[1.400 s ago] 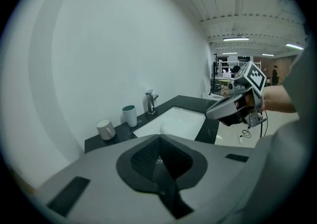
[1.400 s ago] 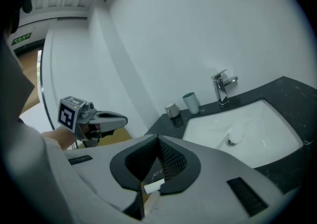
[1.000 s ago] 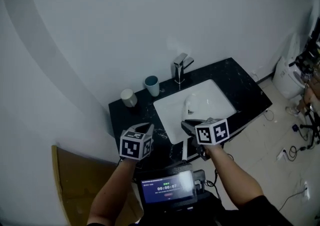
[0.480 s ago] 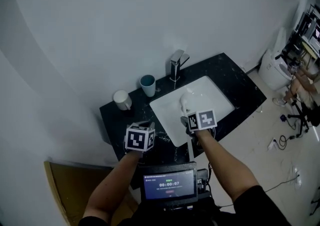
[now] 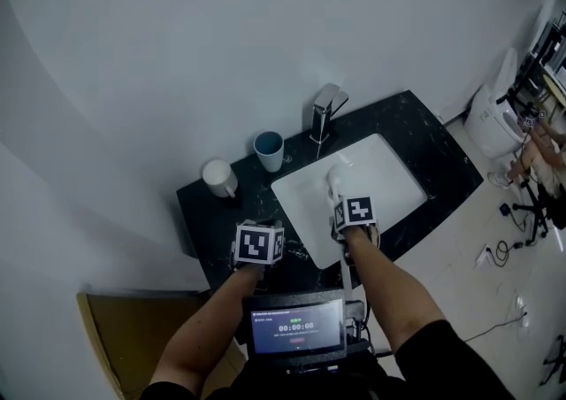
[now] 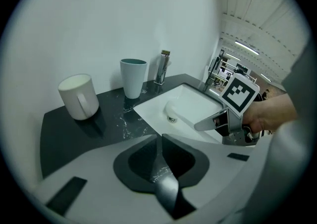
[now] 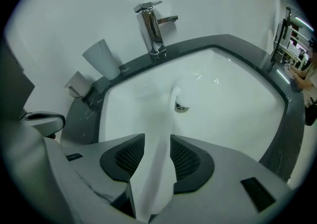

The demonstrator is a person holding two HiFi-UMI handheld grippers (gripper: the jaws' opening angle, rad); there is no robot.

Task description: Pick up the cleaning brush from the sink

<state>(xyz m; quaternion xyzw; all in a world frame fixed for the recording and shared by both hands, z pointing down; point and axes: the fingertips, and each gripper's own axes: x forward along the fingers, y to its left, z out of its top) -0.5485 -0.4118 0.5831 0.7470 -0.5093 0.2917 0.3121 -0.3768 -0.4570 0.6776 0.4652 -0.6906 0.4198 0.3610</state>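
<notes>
The white cleaning brush (image 5: pixel 335 179) stands slanted in the white sink (image 5: pixel 389 179), near the drain. In the right gripper view its handle (image 7: pixel 166 119) runs up between my two dark pads, and its far end reaches the drain. My right gripper (image 7: pixel 157 141) is open around that handle and hangs over the basin's front edge (image 5: pixel 352 209). My left gripper (image 6: pixel 159 141) is shut on nothing. It hovers over the black counter at the basin's front left (image 5: pixel 260 239). The left gripper view also shows the right gripper (image 6: pixel 213 123) over the sink.
A chrome faucet (image 5: pixel 325 112) stands behind the basin. A teal cup (image 5: pixel 269 150) and a white mug (image 5: pixel 218 179) sit on the black counter (image 5: pixel 424 137) to the left. A white wall backs the counter. A screen device (image 5: pixel 295 327) hangs below my arms.
Both grippers have come down toward the counter. The right one has tipped steeply down over the basin, onto the brush.
</notes>
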